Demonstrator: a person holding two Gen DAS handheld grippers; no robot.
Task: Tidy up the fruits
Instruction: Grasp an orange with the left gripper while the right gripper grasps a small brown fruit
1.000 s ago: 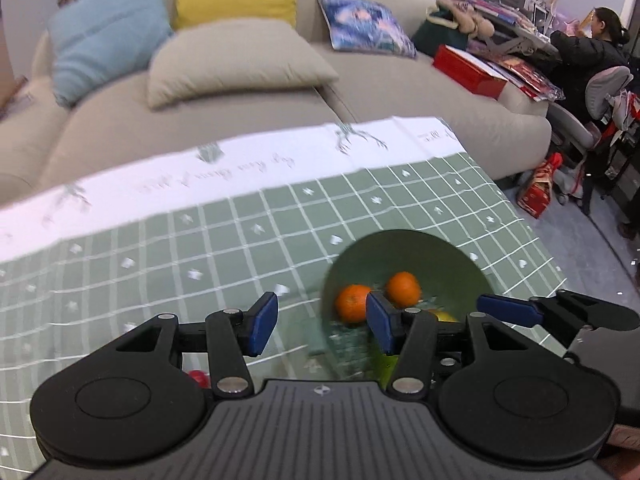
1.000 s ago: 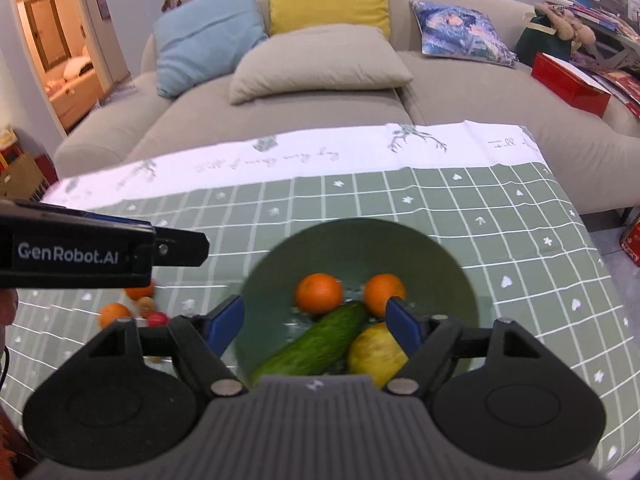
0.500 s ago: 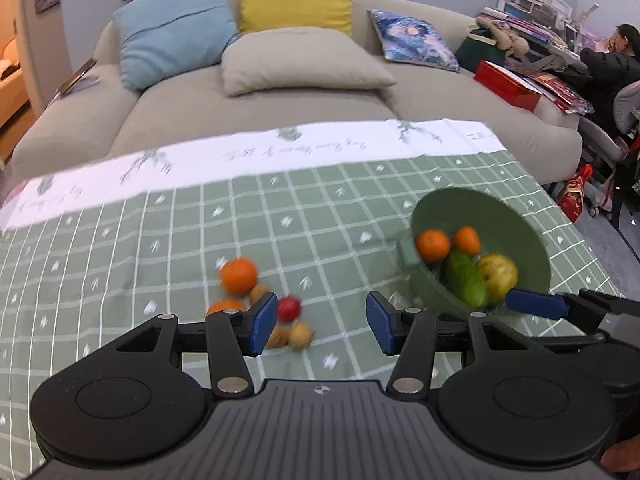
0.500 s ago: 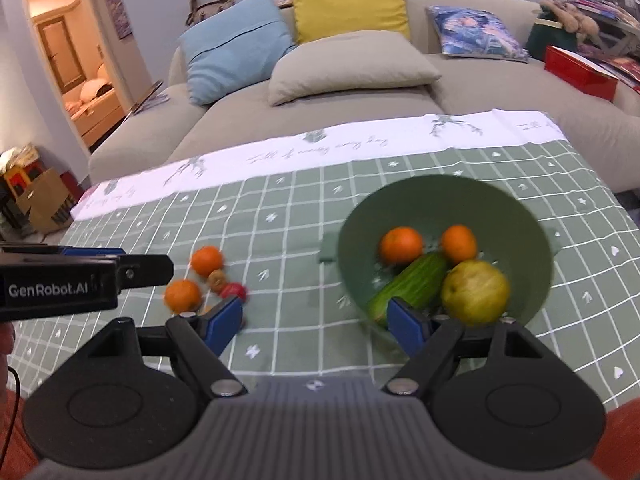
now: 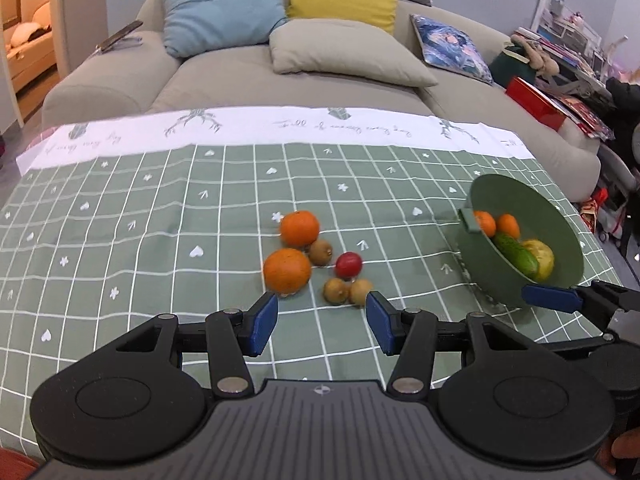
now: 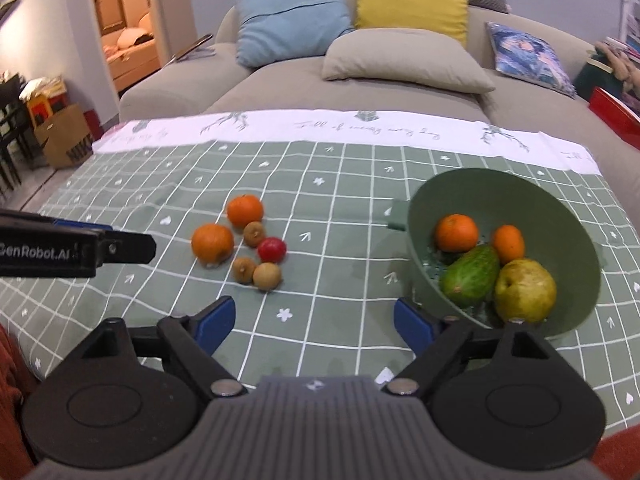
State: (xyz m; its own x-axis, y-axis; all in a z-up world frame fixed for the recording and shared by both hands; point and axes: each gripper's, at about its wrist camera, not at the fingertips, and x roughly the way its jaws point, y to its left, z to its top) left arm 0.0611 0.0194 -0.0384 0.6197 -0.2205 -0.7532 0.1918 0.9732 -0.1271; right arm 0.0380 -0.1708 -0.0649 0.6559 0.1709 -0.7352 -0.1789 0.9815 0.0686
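I see the desk under a green checked cloth (image 5: 160, 240), and on its right side a round green plastic bowl (image 6: 520, 196) holding two small oranges, a green cucumber (image 6: 468, 276) and a yellow pear (image 6: 524, 290). Left of the bowl, well apart from it, a loose cluster lies on the cloth: two oranges (image 5: 287, 271), a red tomato-like fruit (image 5: 348, 265) and three small brown fruits (image 5: 335, 291). My left gripper (image 5: 322, 322) and right gripper (image 6: 314, 322) both hover with fingers released, holding nothing.

light: even indoor, soft shadows | edges: fisheye warp | blur: slight
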